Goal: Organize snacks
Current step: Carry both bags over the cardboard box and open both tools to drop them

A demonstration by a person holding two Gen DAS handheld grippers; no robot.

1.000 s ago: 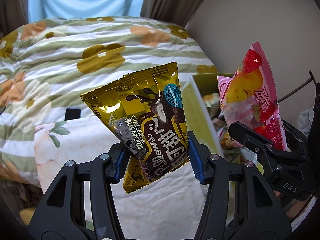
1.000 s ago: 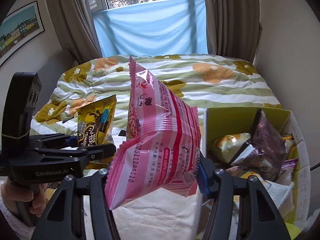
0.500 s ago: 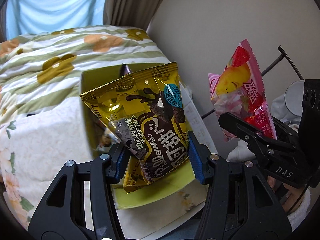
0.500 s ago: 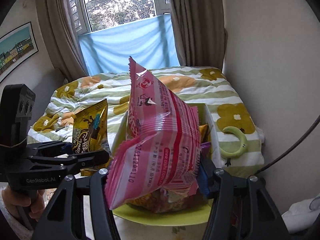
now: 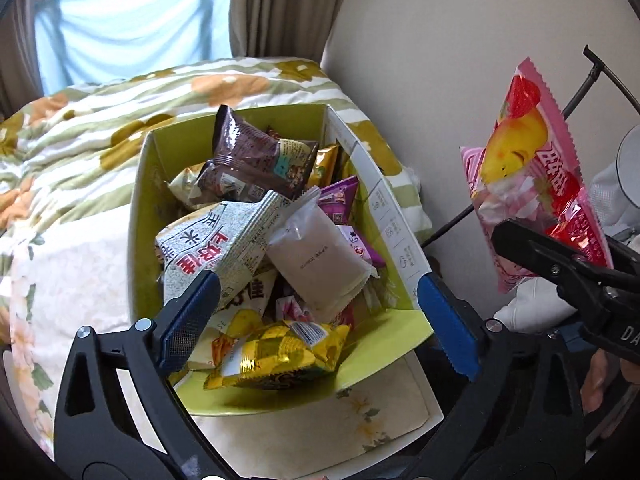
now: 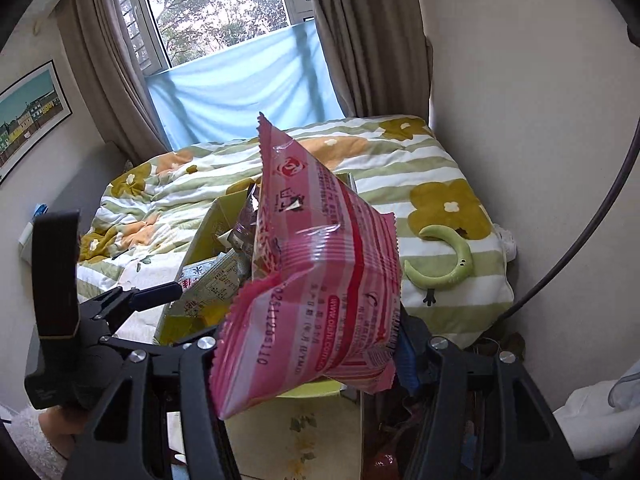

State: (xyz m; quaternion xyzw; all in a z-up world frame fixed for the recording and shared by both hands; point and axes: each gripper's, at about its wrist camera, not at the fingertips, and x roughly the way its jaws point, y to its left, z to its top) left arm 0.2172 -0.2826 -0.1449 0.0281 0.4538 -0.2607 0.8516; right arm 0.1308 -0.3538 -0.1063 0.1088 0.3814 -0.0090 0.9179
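So the left gripper has just been opening and its jaws now stand wide with nothing between them; the gold packet lies at the near end of the green box, right under those spread fingers, on top of the heap. The right gripper is clamped on the pink snack bag, holding it by its lower end so the bag's long axis stands up and leans away from the camera.

What matters for the next bit, I reckon: from the left wrist view the pink snack bag hangs off to the right of the box, outside its right wall and over the gap by the room wall, not over the opening. So the box lies to the right gripper's left and a bit ahead. The left one is closer to the box but empty, so my guess is the right hand has to swing left over the rim before letting go, otherwise the bag drops beside the box
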